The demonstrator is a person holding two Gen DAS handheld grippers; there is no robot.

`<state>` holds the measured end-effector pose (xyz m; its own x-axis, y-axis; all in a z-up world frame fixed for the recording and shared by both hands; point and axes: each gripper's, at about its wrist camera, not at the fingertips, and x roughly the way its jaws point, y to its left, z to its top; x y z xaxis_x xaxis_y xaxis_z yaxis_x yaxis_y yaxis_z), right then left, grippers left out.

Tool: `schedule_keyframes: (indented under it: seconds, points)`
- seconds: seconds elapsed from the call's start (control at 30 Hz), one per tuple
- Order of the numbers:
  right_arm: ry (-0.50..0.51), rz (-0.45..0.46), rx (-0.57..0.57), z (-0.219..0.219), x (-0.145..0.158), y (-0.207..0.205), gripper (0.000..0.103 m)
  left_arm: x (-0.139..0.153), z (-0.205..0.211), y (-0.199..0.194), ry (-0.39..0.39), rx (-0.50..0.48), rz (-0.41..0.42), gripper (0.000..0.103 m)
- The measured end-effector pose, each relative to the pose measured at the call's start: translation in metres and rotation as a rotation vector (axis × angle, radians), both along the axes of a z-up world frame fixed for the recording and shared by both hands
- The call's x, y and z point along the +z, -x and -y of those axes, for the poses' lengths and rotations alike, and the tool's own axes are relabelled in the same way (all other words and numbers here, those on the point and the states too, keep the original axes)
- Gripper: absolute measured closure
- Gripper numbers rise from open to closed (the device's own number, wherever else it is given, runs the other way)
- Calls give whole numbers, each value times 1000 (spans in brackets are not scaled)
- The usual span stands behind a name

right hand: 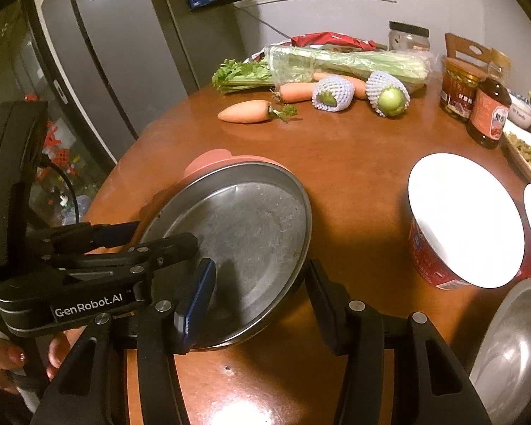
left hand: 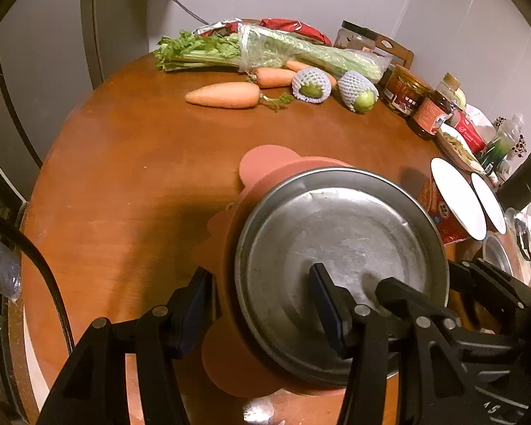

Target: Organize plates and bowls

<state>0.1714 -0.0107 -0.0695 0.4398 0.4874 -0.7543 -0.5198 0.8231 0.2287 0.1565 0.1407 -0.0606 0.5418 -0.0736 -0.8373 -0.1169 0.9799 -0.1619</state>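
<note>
Your left gripper spread around the steel plate's rim, right gripper likewise wide open, plate scuffed, dull grey

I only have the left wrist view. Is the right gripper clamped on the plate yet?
Observer: No. The right gripper is open and straddles the near rim of the plate.
Operator: Is there anything to its right that I can't see?
Observer: Yes, a steel bowl sits right of the plate, apart from it.
Operator: Is there anything in it?
Observer: The part in view looks empty. The frame edge cuts off the rest.
</note>
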Motion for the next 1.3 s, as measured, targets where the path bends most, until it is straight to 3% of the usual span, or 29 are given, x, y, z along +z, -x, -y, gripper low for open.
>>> schedule_keyframes:
  seconds: [0.73, 1.3]
  points:
    - [-25, 103, -35, 16, 33, 23, 47, 39, 11, 35, -99, 44, 86, 46]
    - [-44, 173, -79, 46, 55, 51, 41, 64, 34, 69, -119, 55, 154, 42]
